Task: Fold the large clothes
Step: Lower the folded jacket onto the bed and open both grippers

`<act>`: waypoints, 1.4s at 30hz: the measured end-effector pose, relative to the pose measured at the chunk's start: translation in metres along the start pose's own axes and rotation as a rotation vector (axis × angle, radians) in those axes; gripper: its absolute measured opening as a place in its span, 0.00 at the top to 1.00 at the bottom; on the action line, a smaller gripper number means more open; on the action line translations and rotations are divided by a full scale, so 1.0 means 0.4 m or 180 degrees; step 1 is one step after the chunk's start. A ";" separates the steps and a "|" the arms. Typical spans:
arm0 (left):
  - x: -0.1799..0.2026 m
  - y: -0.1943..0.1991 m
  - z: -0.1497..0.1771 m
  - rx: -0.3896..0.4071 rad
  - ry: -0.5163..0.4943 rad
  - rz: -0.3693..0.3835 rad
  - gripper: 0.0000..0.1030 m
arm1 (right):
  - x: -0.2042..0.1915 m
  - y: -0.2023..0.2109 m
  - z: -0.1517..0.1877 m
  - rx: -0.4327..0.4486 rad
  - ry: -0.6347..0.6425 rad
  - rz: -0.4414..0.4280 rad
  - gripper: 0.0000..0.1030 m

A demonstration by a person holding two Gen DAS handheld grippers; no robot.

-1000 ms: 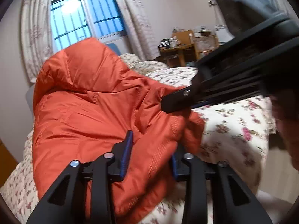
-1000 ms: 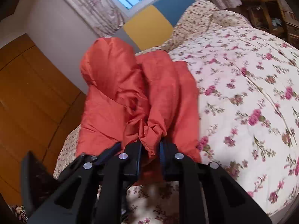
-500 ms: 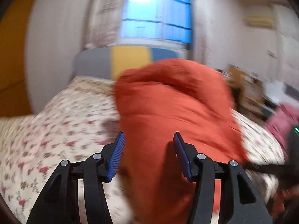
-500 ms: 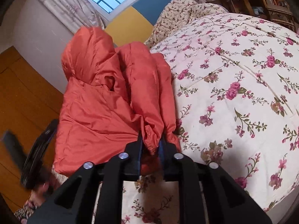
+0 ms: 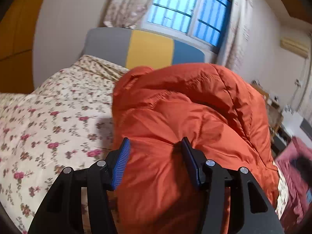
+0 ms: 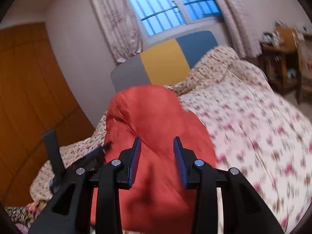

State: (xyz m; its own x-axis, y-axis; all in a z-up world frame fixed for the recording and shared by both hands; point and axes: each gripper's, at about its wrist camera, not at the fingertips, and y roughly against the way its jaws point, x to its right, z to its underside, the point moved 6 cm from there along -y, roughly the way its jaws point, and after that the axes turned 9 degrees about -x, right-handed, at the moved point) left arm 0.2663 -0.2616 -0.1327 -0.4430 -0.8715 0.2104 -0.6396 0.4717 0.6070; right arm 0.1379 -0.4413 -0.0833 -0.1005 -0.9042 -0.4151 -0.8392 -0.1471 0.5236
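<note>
An orange padded jacket (image 5: pixel 185 117) lies bunched and folded over itself on a floral bedspread (image 5: pixel 48 120). In the left wrist view my left gripper (image 5: pixel 156 148) is open, its blue-padded jaws spread over the jacket's near part without pinching it. In the right wrist view the jacket (image 6: pixel 156 120) lies along the bed's left side, and my right gripper (image 6: pixel 157 146) is open just above its near end, holding nothing. The left gripper (image 6: pixel 93 156) shows dark at the jacket's left edge there.
A grey, yellow and blue headboard (image 6: pixel 165 62) stands behind the jacket under a barred window (image 6: pixel 165 5). Wooden wardrobe doors (image 6: pixel 29 97) run along the left. A wooden desk (image 6: pixel 282 58) stands at the right past the bedspread (image 6: pixel 253 117).
My right gripper has opened and let go of the jacket's cuff end. My left gripper has swung round to the jacket's other side, still open. The jacket now lies folded on the bed.
</note>
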 end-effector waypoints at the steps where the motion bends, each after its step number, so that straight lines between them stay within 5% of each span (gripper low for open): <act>1: 0.013 -0.003 -0.001 -0.0022 -0.0062 -0.0006 0.48 | -0.017 -0.038 -0.032 -0.0057 0.0096 -0.0006 0.68; 8: 0.070 -0.042 -0.006 -0.0190 -0.0308 -0.0050 0.48 | 0.010 -0.231 -0.124 -0.0329 0.0357 0.0292 0.76; 14: 0.101 -0.055 0.020 -0.0118 -0.0480 -0.0063 0.48 | 0.122 -0.346 -0.081 -0.0588 0.0098 0.0437 0.82; 35: 0.130 -0.124 0.037 0.0005 -0.0558 -0.0130 0.42 | 0.251 -0.504 -0.001 -0.0812 -0.0349 0.0219 0.82; 38: 0.148 -0.112 0.005 -0.0178 -0.0526 -0.0041 0.29 | 0.257 -0.502 -0.001 -0.0803 -0.0391 0.0226 0.82; 42: 0.143 -0.107 -0.083 -0.0150 -0.0165 -0.0126 0.28 | 0.252 -0.493 -0.004 -0.0747 -0.0363 0.0292 0.82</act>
State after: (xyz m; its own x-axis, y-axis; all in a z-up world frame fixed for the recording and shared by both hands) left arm 0.2892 -0.3363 -0.1213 -0.4509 -0.8805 0.1463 -0.6274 0.4292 0.6498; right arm 0.2941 -0.5039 -0.2273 -0.2410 -0.8691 -0.4320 -0.6782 -0.1676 0.7155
